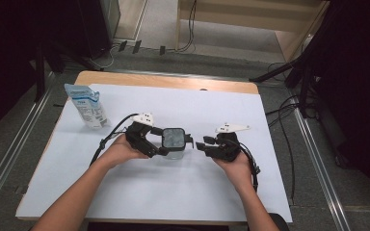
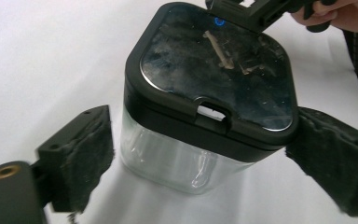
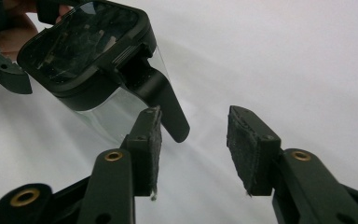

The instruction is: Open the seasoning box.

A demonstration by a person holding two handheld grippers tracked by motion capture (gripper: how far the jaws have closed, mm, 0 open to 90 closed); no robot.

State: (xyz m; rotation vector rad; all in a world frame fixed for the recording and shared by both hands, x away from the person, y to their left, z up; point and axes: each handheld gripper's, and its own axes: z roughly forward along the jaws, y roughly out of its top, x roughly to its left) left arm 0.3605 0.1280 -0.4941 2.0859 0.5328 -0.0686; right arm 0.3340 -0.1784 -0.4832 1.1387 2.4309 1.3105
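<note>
Covering most of the frame in the high view, the white table (image 1: 139,192) carried everything. At upper left a blue-and-white pouch (image 1: 86,106) stood upright, well apart from your hands. Dead centre sat the clear container (image 1: 174,144) with its black lid (image 2: 214,70). Your left gripper (image 1: 166,143) straddled it, jaws wide: in the left gripper view one pad (image 2: 86,154) stood just off the clear wall, the other met the lid's rim, no firm squeeze visible. Your right gripper (image 1: 201,143), centre right, kept its jaws half apart, holding nothing, just beside the lid's black tab (image 3: 165,105).
</note>
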